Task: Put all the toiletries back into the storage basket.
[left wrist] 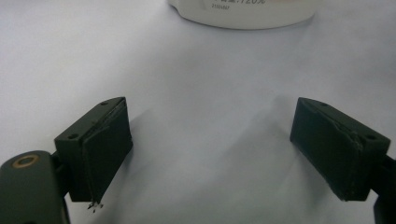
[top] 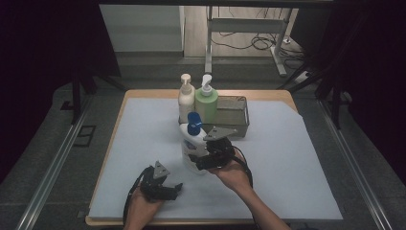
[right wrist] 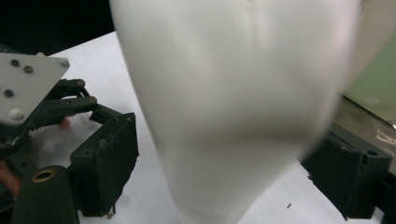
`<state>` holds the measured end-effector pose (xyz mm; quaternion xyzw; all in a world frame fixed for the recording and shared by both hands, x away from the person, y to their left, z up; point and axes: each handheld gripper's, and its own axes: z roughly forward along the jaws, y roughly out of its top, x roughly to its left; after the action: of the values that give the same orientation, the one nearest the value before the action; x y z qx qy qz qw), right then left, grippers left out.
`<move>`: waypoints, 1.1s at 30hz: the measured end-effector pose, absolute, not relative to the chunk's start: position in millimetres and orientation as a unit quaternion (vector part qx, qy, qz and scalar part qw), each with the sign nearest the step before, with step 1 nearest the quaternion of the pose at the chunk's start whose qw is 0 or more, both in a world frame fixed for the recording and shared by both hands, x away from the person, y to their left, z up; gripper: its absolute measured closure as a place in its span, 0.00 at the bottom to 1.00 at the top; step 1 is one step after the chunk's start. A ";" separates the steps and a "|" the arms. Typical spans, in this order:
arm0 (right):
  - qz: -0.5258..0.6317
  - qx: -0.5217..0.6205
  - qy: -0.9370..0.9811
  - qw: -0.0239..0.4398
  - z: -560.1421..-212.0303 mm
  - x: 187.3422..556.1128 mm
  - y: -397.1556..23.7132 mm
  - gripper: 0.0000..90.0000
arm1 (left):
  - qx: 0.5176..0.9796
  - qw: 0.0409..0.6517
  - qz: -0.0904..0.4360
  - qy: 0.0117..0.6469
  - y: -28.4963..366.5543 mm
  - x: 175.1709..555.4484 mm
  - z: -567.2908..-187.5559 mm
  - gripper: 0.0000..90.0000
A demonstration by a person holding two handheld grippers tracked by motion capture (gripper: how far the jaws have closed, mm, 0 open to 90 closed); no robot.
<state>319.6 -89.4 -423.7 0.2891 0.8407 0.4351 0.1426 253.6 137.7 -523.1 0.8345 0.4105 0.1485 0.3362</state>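
Nearest the person, the left tool (top: pixel 167 188) rests low on the white sheet (top: pixel 287 163) that covers the bench, its jaws spread wide with nothing between them; its own camera looks across bare sheet to the base of the white bottle (left wrist: pixel 243 14) just ahead. A little farther in, the right tool (top: pixel 203 160) is at that white bottle with the blue cap (top: pixel 193 143), which stands upright near the middle of the sheet, in front of the metal tray (top: pixel 234 115). In the right gripper view the bottle's body (right wrist: pixel 233 116) sits between the jaws; a gap shows at the left pad, so the jaws are wide and not pressing, and the blur hides the other side. Judging by this, the step in hand is taking hold of the bottle. The next move calls for closing squarely on its body, then lifting it without tipping, likely toward the tray. At the tray's left end stand a cream pump bottle (top: pixel 186 98) and a green pump bottle (top: pixel 206 103), side by side
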 end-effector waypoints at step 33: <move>0.436 0.290 0.837 0.159 -420.2 321.8 -76.7 0.45 | 0.834 0.337 0.148 0.411 137.7 253.7 -523.2 0.14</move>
<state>321.8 -76.7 -420.2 0.2902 0.8367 0.4362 0.1595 253.7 137.7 -523.2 0.8339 0.4112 0.1479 0.3371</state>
